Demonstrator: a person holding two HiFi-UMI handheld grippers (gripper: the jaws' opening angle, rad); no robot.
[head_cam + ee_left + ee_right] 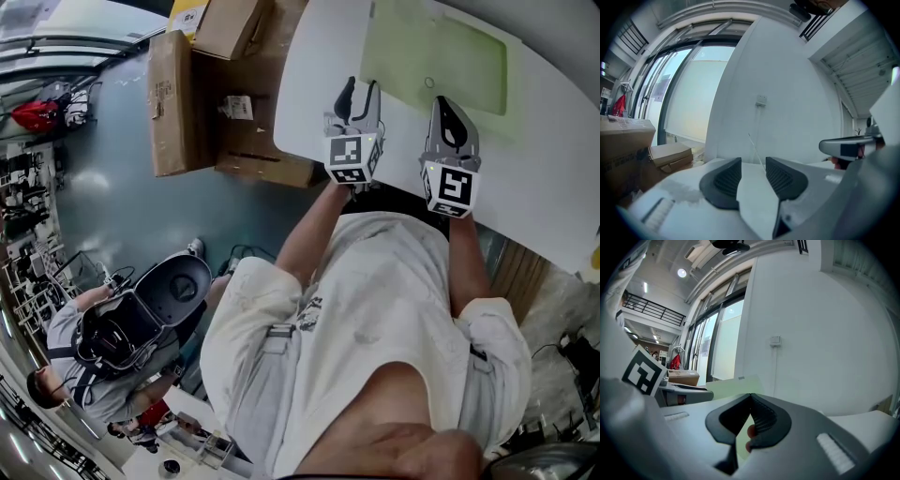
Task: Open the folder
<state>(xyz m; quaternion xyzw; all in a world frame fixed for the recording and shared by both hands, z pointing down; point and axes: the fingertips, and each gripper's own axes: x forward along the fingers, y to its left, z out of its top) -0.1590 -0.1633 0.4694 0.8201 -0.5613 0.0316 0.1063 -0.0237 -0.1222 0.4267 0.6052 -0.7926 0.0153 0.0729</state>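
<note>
Folder (436, 56): pale green, lying flat on the white tabletop (314, 66), with its near edge toward the person.
Left tool (359, 94): jaws spread with only bare tabletop between them, just beside the folder's near left corner.
Right tool (441, 101): tips pressed together over the folder's near edge; it cannot be told whether they nip the cover.
Tabletop edge: rounded, falling away close to the left of the left tool, with cardboard boxes (178, 103) on the floor beyond.
Open room: bare white surface to the folder's right.
</note>
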